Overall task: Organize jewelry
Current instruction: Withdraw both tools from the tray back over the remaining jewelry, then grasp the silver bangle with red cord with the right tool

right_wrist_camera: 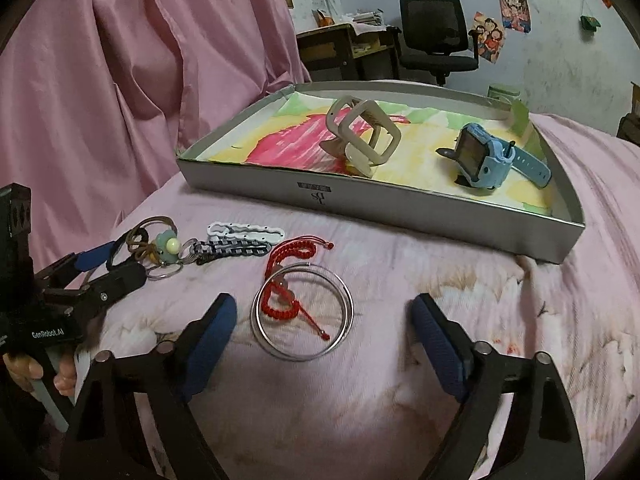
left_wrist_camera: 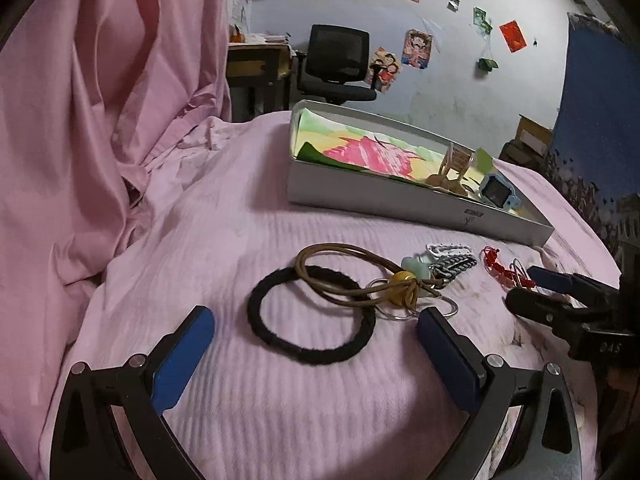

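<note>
Two grippers, left gripper [left_wrist_camera: 316, 342] and right gripper [right_wrist_camera: 324, 330], hover with fingers apart, empty. Thin silver wire bangle [right_wrist_camera: 303, 312] lies on the pink bed, near the grey box [right_wrist_camera: 400, 208]; light, stiff, slippery. Recommend gripping its rim crosswise.

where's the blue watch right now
The blue watch sits inside the grey tray, toward its right end in the right wrist view, to the right of the beige clip.
</note>
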### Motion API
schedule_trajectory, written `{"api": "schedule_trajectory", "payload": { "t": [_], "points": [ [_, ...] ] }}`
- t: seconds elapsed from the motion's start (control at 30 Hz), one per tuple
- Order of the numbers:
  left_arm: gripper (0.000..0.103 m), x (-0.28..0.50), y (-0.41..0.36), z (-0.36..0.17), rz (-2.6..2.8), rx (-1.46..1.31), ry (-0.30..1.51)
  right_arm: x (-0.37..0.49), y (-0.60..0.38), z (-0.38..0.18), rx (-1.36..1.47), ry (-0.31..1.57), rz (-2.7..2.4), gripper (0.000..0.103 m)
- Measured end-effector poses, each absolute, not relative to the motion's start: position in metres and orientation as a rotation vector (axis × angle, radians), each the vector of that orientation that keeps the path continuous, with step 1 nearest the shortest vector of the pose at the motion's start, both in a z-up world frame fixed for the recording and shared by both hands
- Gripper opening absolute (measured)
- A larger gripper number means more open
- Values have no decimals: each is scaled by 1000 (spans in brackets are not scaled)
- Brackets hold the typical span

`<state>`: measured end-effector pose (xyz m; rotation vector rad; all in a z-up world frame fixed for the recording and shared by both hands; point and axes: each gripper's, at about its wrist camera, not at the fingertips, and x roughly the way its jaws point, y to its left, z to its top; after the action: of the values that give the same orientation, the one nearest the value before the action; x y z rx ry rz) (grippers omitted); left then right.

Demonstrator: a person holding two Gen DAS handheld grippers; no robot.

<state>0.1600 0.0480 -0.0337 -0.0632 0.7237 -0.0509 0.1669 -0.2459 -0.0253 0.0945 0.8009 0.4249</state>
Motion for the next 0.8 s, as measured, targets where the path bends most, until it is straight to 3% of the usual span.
{"api": "schedule_trajectory", "payload": {
  "t": [0.53, 0.8],
  "points": [
    [62, 147, 48, -33, -92, -66, 659, 166, -249, -26, 110, 801, 428, 46],
    [33, 140, 42, -33, -88, -36, 637, 164, -250, -28, 118, 805, 424, 41]
  ]
}}
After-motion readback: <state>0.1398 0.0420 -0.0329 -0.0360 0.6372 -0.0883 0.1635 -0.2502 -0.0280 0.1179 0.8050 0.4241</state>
